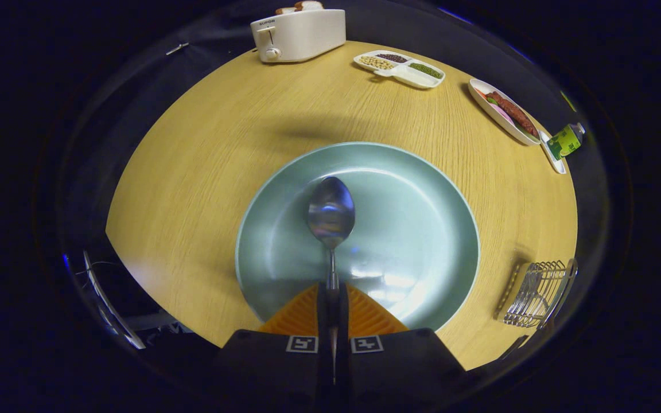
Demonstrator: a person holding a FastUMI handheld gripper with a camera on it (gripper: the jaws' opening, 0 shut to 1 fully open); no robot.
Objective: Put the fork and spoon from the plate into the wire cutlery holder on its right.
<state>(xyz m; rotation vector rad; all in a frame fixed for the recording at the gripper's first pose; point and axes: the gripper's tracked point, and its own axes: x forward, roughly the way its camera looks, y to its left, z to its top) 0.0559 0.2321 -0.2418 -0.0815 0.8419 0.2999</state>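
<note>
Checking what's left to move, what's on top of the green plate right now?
The spoon is over the plate, its handle clamped in the shut tool. Otherwise the plate's surface shows bare. The tool's fingers cover a part of the plate's near rim.

1. the light is even and fairly bright on the table (204, 172), falling from above.
2. white glare patches sit on the near part of the plate (422, 229), just ahead of the gripper (332, 298), whose fingers are closed on the spoon (331, 212) handle.
3. the spoon bowl mirrors blurred light.
4. a soft shadow lies on the table beyond the plate.
5. fisheye bending curves the table rim; the wire cutlery holder (537, 292) looks stretched and dim.
</note>
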